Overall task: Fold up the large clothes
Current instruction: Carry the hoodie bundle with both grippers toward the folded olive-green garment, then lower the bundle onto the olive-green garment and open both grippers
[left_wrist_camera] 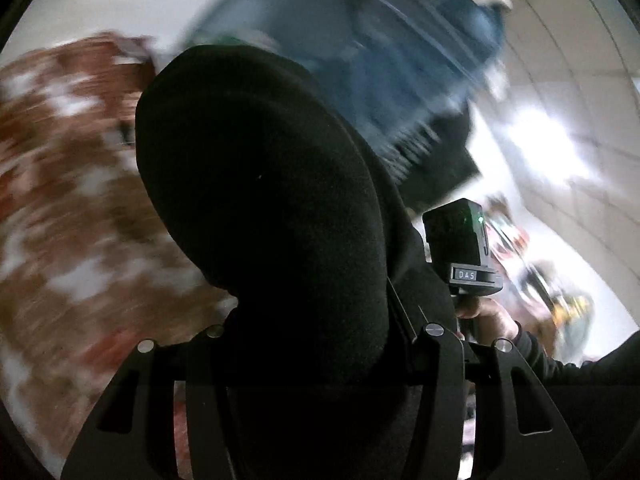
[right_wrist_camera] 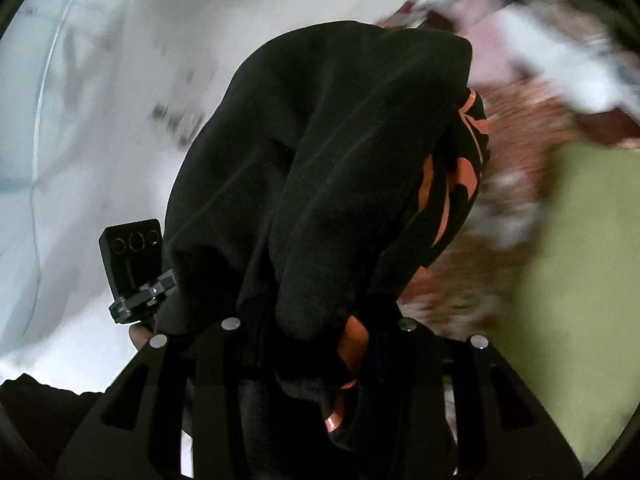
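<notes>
A black garment (left_wrist_camera: 264, 200) with an orange print (right_wrist_camera: 460, 184) hangs bunched over both grippers and fills the middle of both views. My left gripper (left_wrist_camera: 316, 360) is shut on the black garment, its fingertips hidden under the cloth. My right gripper (right_wrist_camera: 316, 344) is shut on the same garment (right_wrist_camera: 340, 152), its fingertips also hidden. In the left wrist view the right gripper's body (left_wrist_camera: 460, 248) shows just right of the cloth, with the hand below it. In the right wrist view the left gripper's body (right_wrist_camera: 136, 264) shows at the left.
A red-brown and white patterned bedspread (left_wrist_camera: 68, 208) lies at the left, and shows in the right wrist view (right_wrist_camera: 520, 152). A blue cloth (left_wrist_camera: 400, 60) is at the top. A green cloth (right_wrist_camera: 572, 280) lies at the right. White wall (right_wrist_camera: 100, 100) is behind. Everything around is motion-blurred.
</notes>
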Motion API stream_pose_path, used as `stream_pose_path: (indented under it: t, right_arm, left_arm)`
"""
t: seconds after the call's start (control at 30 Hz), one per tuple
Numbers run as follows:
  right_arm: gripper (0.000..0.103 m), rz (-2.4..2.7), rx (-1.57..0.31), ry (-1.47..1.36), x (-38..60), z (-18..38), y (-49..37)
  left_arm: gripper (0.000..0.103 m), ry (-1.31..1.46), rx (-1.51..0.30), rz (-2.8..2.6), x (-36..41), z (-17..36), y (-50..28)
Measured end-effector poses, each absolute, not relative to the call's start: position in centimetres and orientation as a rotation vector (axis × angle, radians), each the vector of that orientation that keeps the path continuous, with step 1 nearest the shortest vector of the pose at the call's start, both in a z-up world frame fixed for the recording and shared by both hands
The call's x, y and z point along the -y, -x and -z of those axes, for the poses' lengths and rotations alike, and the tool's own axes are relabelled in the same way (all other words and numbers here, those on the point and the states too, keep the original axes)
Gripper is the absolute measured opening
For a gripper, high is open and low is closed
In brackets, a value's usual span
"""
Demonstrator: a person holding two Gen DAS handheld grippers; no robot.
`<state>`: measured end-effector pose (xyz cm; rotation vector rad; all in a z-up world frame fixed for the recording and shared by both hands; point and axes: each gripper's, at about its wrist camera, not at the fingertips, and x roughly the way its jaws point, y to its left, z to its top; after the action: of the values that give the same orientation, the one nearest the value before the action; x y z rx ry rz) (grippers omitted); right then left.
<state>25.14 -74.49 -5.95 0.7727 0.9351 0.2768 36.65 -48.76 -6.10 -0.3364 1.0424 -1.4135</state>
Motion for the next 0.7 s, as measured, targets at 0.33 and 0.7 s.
stream_pose_path:
  t: [0.33, 0.7]
  right_arm:
    - [0.037, -0.008, -0.899, -0.760, 92.2, 8.5, -13.7]
    - [0.037, 0.020, -0.964, -0.851, 98.3, 27.6, -11.0]
  left_arm:
    - [0.051, 0.297, -1.153, 1.692, 71.5, 12.1, -30.9]
    - [0.057, 0.115, -1.360, 1.526, 75.7, 28.2, -32.5]
